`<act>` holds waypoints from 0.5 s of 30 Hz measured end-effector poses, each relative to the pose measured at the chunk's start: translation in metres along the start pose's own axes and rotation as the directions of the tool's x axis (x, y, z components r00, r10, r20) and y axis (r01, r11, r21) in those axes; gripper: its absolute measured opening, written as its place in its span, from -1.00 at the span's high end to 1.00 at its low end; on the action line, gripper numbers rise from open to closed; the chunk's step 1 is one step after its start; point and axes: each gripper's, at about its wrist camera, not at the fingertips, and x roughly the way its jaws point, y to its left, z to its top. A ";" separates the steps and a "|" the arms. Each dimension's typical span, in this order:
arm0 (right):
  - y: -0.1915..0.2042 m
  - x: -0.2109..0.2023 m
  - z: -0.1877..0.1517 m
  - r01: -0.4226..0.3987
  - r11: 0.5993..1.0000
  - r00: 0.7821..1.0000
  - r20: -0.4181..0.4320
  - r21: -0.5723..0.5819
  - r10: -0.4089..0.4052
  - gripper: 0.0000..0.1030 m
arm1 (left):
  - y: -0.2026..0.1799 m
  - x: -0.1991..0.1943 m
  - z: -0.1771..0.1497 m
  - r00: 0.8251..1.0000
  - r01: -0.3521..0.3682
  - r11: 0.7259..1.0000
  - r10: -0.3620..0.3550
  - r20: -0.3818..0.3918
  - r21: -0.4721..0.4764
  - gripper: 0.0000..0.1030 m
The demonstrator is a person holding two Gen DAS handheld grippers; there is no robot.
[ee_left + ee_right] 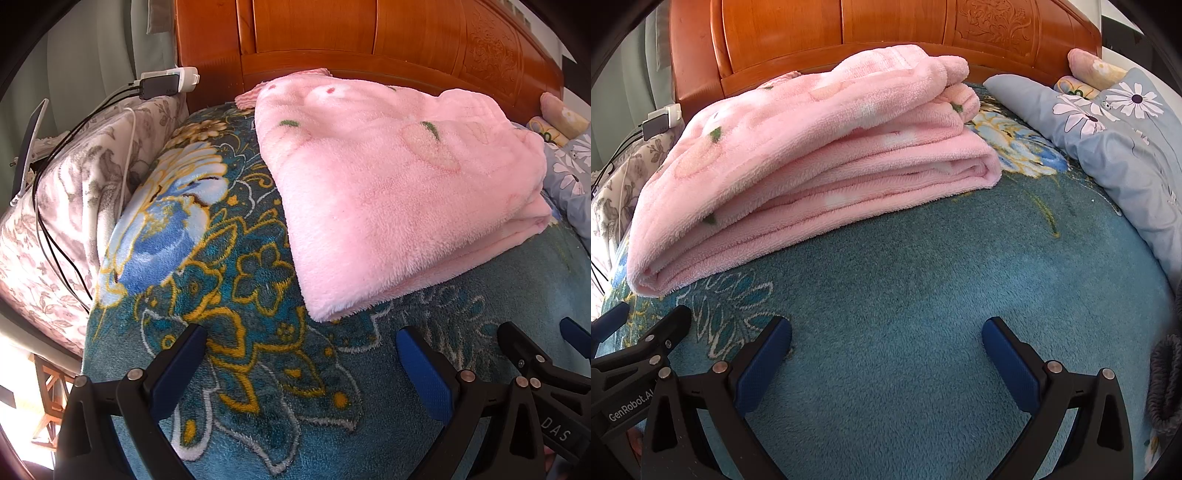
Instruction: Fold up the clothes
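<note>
Folded pink garment (812, 147) between grey pillow (1126, 155) and cables (55, 206)

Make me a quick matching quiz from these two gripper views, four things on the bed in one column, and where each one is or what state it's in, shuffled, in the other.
Things:
1. pink fleece garment
2. teal floral blanket
3. grey daisy-print pillow
4. left gripper

Places or states:
A. open, holding nothing
B. folded in a stack in front of the headboard
C. spread flat under everything
D. at the right edge of the right wrist view

Pairs: 1-B, 2-C, 3-D, 4-A
</note>
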 end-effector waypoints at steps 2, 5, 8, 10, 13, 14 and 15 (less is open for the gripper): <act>0.000 0.001 -0.001 0.000 1.000 1.000 0.000 0.000 0.000 -1.00 | 0.002 0.002 0.001 1.000 0.000 1.000 0.000 0.000 -0.001 -1.00; 0.001 -0.001 -0.002 0.000 1.000 1.000 0.001 0.000 0.000 -1.00 | 0.002 0.002 0.002 1.000 -0.001 1.000 0.001 0.000 -0.002 -1.00; 0.002 -0.004 -0.003 0.000 1.000 1.000 0.001 0.000 0.000 -1.00 | 0.003 0.001 0.001 1.000 -0.004 1.000 0.004 0.000 -0.006 -1.00; 0.002 -0.005 -0.004 -0.001 1.000 1.000 0.002 0.001 0.001 -1.00 | 0.003 0.001 0.000 1.000 -0.006 1.000 0.006 -0.001 -0.007 -1.00; 0.003 -0.008 -0.006 -0.001 1.000 1.000 0.003 0.001 0.001 -1.00 | 0.003 0.000 -0.001 1.000 -0.007 1.000 0.007 -0.001 -0.007 -1.00; 0.003 -0.009 -0.006 -0.001 1.000 1.000 0.004 0.001 0.001 -1.00 | 0.002 0.000 -0.001 1.000 -0.007 1.000 0.007 -0.001 -0.007 -1.00; 0.004 -0.010 -0.007 -0.002 1.000 1.000 0.004 0.001 0.002 -1.00 | 0.002 0.000 -0.002 1.000 -0.007 1.000 0.007 -0.001 -0.007 -1.00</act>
